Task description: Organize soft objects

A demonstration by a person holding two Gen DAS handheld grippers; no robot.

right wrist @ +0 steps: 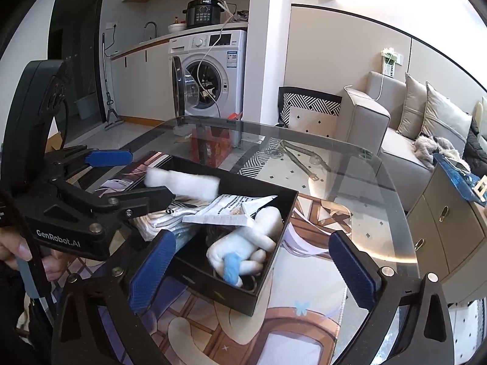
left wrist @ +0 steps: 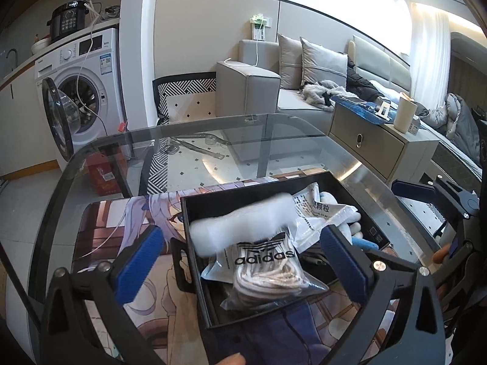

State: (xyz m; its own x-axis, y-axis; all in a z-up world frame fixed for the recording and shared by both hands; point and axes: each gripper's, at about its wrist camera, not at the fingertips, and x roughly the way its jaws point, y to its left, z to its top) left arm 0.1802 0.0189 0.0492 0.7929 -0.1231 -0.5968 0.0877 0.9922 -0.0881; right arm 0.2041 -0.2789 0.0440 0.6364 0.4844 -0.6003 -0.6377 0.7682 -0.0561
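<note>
Both the left gripper [left wrist: 240, 269] and right gripper [right wrist: 252, 270] stood spread and empty over the black rectangular box [left wrist: 359, 191] of soft things, the left view alone showing the clear Adidas-printed bag [left wrist: 268, 270] at 6 o'clock, the right view alone showing fully the white-and-blue plush toy [right wrist: 243, 252].

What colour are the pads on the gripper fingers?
Blue, textured pads on black fingers, both grippers alike; clearest in the right wrist view.

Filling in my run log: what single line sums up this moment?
left claw: open | right claw: open | black box: holds white roll, plush
</note>
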